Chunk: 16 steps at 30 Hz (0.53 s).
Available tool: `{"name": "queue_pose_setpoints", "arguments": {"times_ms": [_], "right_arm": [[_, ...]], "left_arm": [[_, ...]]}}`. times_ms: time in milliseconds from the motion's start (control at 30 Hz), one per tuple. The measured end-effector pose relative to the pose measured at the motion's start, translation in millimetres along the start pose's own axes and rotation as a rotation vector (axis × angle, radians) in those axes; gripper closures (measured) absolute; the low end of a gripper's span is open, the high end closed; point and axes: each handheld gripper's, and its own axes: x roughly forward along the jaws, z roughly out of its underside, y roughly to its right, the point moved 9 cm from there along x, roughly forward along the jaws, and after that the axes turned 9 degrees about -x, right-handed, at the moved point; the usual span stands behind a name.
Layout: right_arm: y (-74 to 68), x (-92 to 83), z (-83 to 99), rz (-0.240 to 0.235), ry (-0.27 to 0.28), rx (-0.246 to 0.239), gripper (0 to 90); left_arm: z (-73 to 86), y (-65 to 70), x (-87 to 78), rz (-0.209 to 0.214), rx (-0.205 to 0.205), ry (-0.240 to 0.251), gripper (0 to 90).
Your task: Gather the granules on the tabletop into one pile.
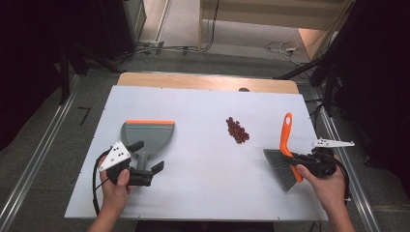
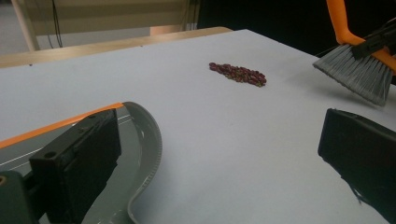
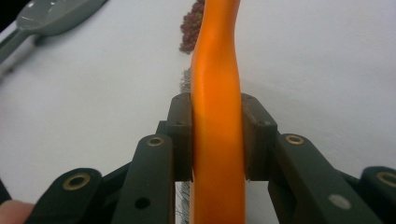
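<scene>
Clamped on our brush (image 1: 286,154), right hand-held gripper (image 3: 218,140) should sweep beans (image 1: 237,130) low toward dustpan (image 1: 147,137); left hand-held gripper (image 1: 143,163) gapes apart.

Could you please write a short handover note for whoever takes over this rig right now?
Right tool: shut on the orange handle of the brush, bristles just off the table at its right side.
Left tool: open, jaws either side of the grey dustpan handle, not gripping.
Beans: one small pile mid-table, between dustpan and brush.
Done: brush picked up.
Left: grip the dustpan, sweep the beans into it.
</scene>
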Motion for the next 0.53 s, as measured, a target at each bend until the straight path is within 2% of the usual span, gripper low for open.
{"name": "queue_pose_setpoints", "arguments": {"times_ms": [167, 233, 533], "right_arm": [[8.8, -3.1, 3.2, 0.008, 0.009, 0.021, 68.0], [9.1, -4.3, 3.0, -0.004, 0.018, 0.025, 68.0], [9.5, -4.3, 3.1, -0.001, 0.018, 0.023, 68.0]], "left_arm": [[-0.5, -1.3, 0.1, -0.004, 0.003, 0.001, 0.0], [-0.3, -0.5, 0.3, -0.005, 0.003, 0.000, 0.0], [0.5, -1.0, 1.6, -0.007, 0.005, -0.006, 0.0]]}}
